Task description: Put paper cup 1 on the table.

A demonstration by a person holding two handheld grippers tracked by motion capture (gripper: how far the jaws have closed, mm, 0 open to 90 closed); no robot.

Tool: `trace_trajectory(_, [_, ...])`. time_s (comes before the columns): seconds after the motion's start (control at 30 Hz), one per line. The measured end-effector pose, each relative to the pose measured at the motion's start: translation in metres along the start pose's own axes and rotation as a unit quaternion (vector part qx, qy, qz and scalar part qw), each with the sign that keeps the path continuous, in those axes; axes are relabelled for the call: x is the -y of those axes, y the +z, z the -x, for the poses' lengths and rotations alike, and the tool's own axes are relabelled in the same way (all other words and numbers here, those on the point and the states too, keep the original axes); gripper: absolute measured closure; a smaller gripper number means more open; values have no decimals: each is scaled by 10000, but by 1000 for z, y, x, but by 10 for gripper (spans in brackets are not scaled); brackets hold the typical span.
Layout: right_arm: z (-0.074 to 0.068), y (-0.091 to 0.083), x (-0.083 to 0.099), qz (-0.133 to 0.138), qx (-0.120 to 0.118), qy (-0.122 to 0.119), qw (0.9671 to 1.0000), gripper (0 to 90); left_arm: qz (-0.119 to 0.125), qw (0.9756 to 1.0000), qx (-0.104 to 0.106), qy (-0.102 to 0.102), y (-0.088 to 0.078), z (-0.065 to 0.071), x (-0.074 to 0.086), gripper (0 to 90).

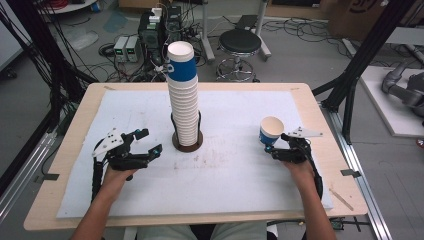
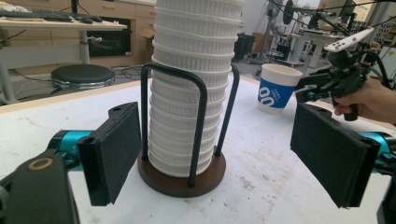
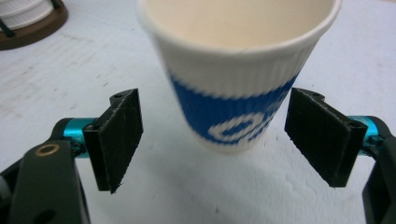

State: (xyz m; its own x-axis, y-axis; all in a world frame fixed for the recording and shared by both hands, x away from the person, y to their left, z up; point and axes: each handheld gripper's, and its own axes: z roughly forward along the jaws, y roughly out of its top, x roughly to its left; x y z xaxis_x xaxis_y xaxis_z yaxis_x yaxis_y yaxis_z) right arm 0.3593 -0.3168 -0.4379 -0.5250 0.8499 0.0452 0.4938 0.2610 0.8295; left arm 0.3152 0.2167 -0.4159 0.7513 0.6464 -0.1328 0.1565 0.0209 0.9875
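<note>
A: Where's the cup [image 3: 238, 79]?
B: Upright on the tabletop [image 1: 225, 170], between the right gripper's [image 1: 280, 148] wide jaws, untouched. Left gripper [image 1: 148, 143] gapes, empty, by the stack [image 1: 183, 102].
A: Next, probably?
B: Back off cleanly

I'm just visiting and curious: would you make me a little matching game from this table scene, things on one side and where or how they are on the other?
Things:
1. single cup
2. cup stack
3. round base
4. left gripper

Descriptions:
A. dark brown, under the stack
B. open, facing the rack
C. tall, inside a black wire rack
D. blue band, upright between the right gripper's open fingers, untouched

Pairs: 1-D, 2-C, 3-A, 4-B
</note>
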Motion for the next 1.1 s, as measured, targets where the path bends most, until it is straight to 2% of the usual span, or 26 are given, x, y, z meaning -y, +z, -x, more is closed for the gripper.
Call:
trace_trajectory(0.2, [-3,-22,6,92,-103,137,9998,199,1,10000,16,17,0,0,-1,164])
trace_trajectory(0.33, [-11,-37,6,205,-170,57,9996,198,32,10000,-19,-13,-1,0,-2,164])
trace_trajectory(0.5, [-25,-56,6,492,-368,26,9981,198,46,10000,-38,7,-3,0,-3,164])
trace_trajectory(0.67, [-36,-70,4,764,-404,-79,9962,198,36,10000,-47,29,-6,0,-2,164])
trace_trajectory(0.83, [-42,-77,1,937,-403,-214,9946,198,33,10000,-71,39,-7,1,-2,164])
trace_trajectory(1.1, [-49,-77,-4,1078,-419,-421,9924,198,73,9999,-84,28,-10,0,-2,163])
